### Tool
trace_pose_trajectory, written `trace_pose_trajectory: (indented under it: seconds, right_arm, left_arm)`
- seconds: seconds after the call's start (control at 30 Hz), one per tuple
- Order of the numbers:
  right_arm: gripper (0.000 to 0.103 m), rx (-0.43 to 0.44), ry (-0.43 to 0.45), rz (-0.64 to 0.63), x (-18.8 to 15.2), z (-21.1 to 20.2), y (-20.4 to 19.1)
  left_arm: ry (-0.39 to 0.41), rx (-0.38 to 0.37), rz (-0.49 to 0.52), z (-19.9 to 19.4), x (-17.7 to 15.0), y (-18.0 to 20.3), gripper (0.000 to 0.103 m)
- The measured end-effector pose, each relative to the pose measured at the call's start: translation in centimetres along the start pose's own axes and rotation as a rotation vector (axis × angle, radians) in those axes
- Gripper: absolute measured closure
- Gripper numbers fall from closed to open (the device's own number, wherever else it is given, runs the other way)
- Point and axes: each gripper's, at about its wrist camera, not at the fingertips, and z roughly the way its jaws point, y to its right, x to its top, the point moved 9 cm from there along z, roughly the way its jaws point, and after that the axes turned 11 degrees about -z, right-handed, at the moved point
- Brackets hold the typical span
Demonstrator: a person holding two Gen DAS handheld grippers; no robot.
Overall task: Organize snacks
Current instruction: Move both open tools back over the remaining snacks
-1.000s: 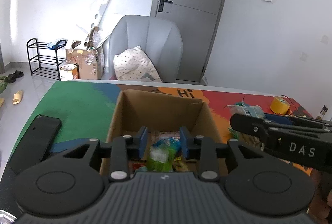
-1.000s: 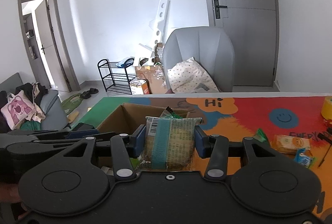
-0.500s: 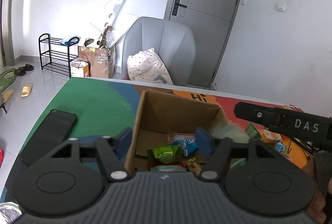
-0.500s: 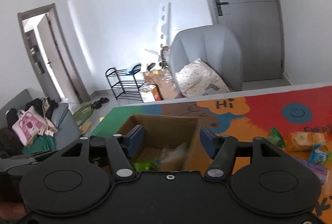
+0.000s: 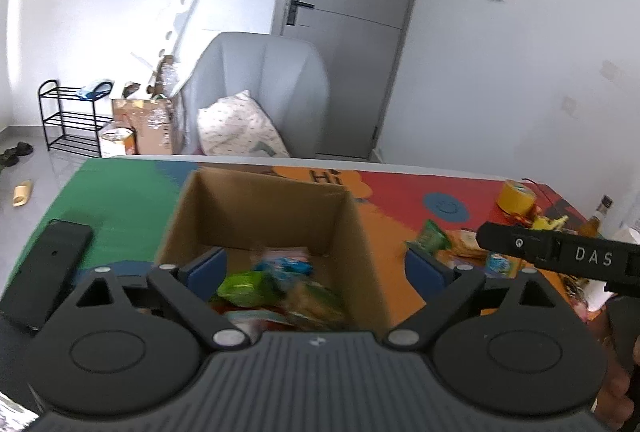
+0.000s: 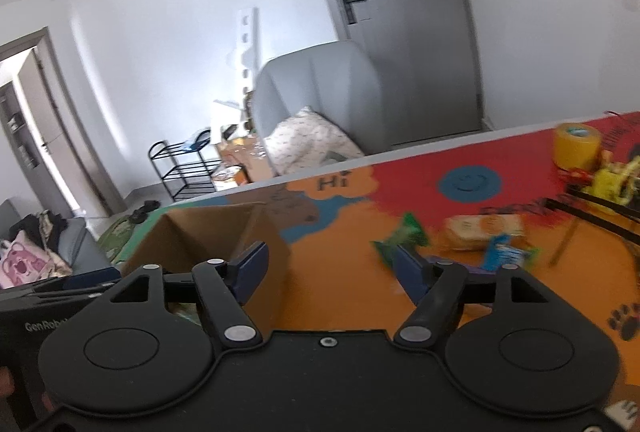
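Left wrist view has my left claw [image 5: 316, 270] spread wide and empty right above the box [image 5: 264, 220], where a heap of packets [image 5: 280, 286] already sits under and ahead of it, so I judge we're well along. Right claw [image 6: 332, 266] is released too, nothing in it, box [image 6: 208, 232] off its left finger, and just ahead and right of it three loose snacks [image 6: 484, 228] wait on the mat [image 6: 340, 284]. Readable: "Hi" [image 6: 332, 182] on the mat, "DAS" [image 5: 593, 257] on the right rig, part of "GenRob" [image 6: 46, 324] on the left one.
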Motion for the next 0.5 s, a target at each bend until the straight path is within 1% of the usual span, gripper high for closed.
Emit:
trace_pose_trajectory:
  seconds: [0.1,0.23,0.4,0.5]
  right_arm:
    - [0.029,-0.024,-0.002,0.008,-0.5,-0.8,1.7]
    - [0.023,-0.056,0.0,0.016,-1.1,-1.8,3.8]
    - [0.021,-0.083,-0.002,0.033,-1.9,-2.8,6.1]
    - [0.021,-0.094,-0.001,0.043,-2.3,-3.3,7.3]
  left_arm:
    - [-0.009,-0.019,0.007,0.4,-0.4,1.3,0.007]
    - [-0.015,-0.039,0.018,0.7,-1.0,3.1,0.007]
    - [-0.025,-0.062,0.031,1.2,-1.7,5.2,0.006]
    - [-0.037,-0.089,0.033,1.5,-2.1,6.5,0.006]
